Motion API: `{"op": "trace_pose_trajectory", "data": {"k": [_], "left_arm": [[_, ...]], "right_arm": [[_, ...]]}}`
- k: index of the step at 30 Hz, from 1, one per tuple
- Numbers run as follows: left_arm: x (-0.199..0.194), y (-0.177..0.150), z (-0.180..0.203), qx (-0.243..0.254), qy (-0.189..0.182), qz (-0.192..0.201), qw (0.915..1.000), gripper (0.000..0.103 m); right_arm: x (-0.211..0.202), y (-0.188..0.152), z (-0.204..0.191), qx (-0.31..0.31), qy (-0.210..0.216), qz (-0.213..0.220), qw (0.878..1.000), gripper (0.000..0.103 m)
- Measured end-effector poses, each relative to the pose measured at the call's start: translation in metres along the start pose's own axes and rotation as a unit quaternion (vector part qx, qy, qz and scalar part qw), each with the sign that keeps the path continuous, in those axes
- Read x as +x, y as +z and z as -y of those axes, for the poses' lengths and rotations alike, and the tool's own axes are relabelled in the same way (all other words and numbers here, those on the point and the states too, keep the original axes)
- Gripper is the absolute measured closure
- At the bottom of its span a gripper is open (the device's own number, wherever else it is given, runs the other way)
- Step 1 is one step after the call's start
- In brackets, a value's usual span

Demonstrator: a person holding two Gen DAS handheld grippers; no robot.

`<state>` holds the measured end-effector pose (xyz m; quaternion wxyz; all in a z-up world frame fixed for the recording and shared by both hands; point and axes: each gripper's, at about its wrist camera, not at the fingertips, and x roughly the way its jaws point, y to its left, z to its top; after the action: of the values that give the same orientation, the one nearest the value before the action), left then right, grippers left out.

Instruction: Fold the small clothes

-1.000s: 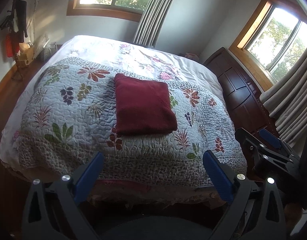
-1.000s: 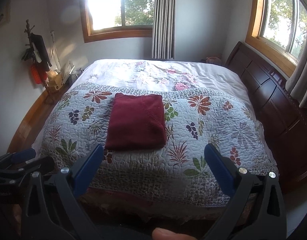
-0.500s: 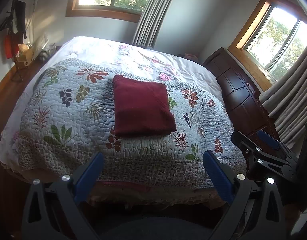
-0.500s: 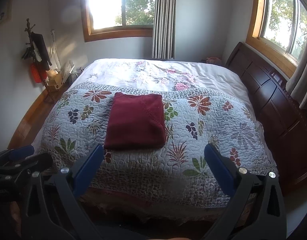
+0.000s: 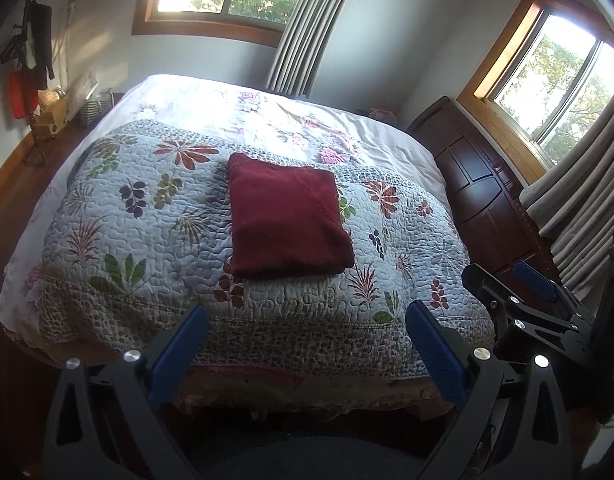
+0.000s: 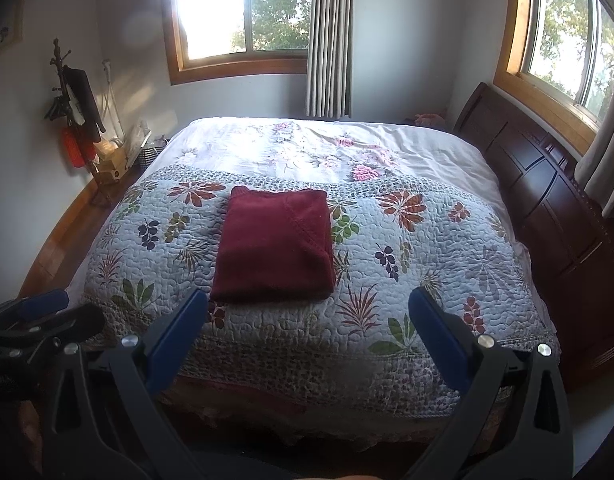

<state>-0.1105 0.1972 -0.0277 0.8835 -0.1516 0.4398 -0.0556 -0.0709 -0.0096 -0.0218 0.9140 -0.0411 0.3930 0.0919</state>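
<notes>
1. On the floral quilt (image 6: pixel 427 248) that covered the near half of the bed (image 6: pixel 407 148), a dark red garment (image 6: pixel 273 248) lay as a flat, roughly square bundle, its edges stacked and its near edge facing the foot of the bed.
2. That tidy shape suggested the folding of this piece was finished, or very nearly so; no loose sleeve or corner showed.
3. The left gripper (image 5: pixel 307 344) was held back beyond the foot of the bed, its blue-padded jaws spread wide apart with nothing between them, well clear of the garment.
4. The right gripper (image 6: pixel 307 328) hung in the same manner, jaws wide and empty, just beside the left one, whose side showed at the lower left of the right wrist view.
5. Both tools seemed drawn away so the bundle would lie undisturbed and in full view.
6. A coat stand (image 6: pixel 73 92) by the far wall and the dark wooden headboard (image 6: pixel 547 184) at the right played no part.
</notes>
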Motion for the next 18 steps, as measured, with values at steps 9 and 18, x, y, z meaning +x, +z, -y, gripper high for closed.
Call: {"op": "trace_pose_trajectory", "data": {"k": [9,18], "left_arm": [[0.005,0.004,-0.006,-0.001,0.0,-0.004,1.0,0.004],[0.012,0.008,-0.012,0.004,0.003,-0.011,0.9999,0.004]], "right_arm": [[0.004,0.004,0.001,0.0,-0.001,-0.003,1.0,0.003],[0.009,0.005,0.001,0.002,-0.003,-0.004,1.0,0.003]]}}
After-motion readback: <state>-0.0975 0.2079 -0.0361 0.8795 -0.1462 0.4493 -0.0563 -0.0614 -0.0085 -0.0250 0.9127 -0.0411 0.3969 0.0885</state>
